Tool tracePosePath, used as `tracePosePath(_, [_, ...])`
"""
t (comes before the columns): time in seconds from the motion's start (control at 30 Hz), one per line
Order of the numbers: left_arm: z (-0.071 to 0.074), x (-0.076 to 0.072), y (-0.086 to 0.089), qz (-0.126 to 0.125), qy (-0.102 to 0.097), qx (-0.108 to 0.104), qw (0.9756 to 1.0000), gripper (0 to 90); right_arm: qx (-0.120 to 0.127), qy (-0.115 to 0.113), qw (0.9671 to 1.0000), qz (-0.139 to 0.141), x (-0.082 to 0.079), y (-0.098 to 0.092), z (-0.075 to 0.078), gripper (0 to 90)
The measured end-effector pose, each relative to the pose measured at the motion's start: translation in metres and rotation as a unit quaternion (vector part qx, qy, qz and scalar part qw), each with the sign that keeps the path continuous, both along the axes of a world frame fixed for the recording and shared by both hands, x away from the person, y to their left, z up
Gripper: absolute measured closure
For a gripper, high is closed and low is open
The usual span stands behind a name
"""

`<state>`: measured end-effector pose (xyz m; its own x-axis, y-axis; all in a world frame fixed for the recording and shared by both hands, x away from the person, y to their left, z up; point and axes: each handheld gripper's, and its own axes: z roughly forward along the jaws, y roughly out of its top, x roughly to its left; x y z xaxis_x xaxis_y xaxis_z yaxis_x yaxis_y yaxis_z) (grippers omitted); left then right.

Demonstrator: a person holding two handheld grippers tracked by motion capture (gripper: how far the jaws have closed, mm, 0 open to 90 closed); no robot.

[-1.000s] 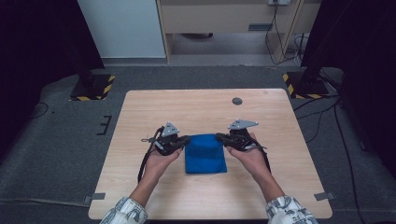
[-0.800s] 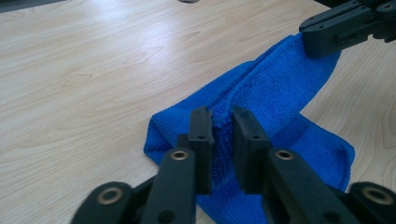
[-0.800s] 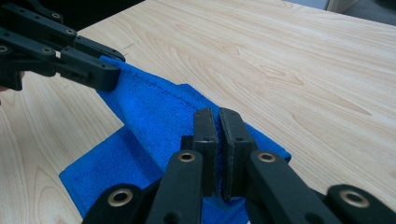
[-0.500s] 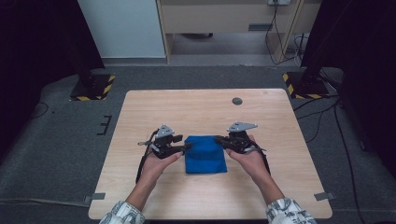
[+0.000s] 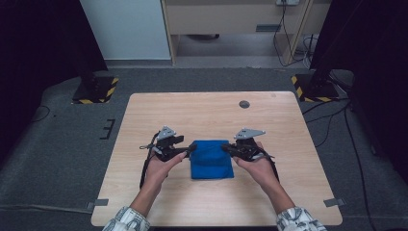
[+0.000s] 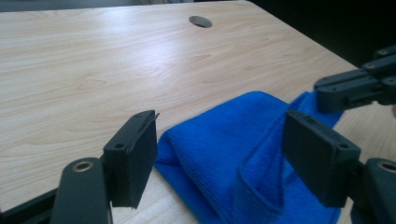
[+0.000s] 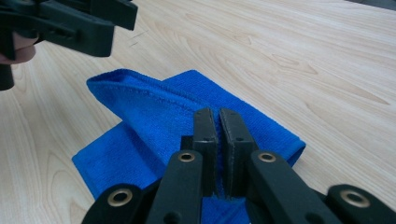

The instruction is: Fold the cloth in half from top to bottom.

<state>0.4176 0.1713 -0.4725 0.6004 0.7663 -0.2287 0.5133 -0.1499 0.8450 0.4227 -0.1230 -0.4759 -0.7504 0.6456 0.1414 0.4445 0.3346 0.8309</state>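
A folded blue cloth (image 5: pixel 211 160) lies on the wooden table (image 5: pixel 144 120) between my two grippers. My left gripper (image 5: pixel 190 148) is at the cloth's left edge; its jaws have just been opening. In the left gripper view they stand wide apart, with the blue cloth (image 6: pixel 233 158) lying between the left gripper (image 6: pixel 224 156) jaws and no pad pressing on it. My right gripper (image 5: pixel 226 147) is at the cloth's right edge. In the right gripper view the right gripper (image 7: pixel 217 140) is shut on a raised fold of the blue cloth (image 7: pixel 154 112).
A round dark cable hole (image 5: pixel 244 104) sits in the table's far side. Two stand bases with yellow-black tape (image 5: pixel 96 90) (image 5: pixel 312 86) rest on the grey carpet beyond the table. Bare wood surrounds the cloth on all sides.
My left gripper has opened and let go of the cloth's left edge. Both hands stay about where they were, and the right gripper keeps its grip.
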Motion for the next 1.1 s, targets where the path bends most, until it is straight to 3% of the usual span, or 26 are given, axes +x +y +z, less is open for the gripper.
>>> tracePosePath(0.13, [-0.002,0.002,0.003,0.017,-0.001,0.001,0.9999,26.4,0.0,0.001,1.0,0.006,-0.004,0.0,-0.003,86.0])
tracePosePath(0.37, [-0.013,0.002,0.003,0.024,0.01,0.012,0.9996,26.3,0.001,0.009,0.9999,0.012,-0.01,-0.002,-0.01,85.0])
tracePosePath(0.67, [-0.025,-0.002,0.0,0.033,0.01,0.028,0.999,27.0,-0.024,0.018,0.9992,0.027,-0.022,-0.004,-0.023,80.5])
tracePosePath(1.1, [-0.033,-0.011,-0.002,0.032,0.011,0.035,0.9988,26.6,-0.035,0.022,0.9986,0.032,-0.032,-0.012,-0.029,76.7])
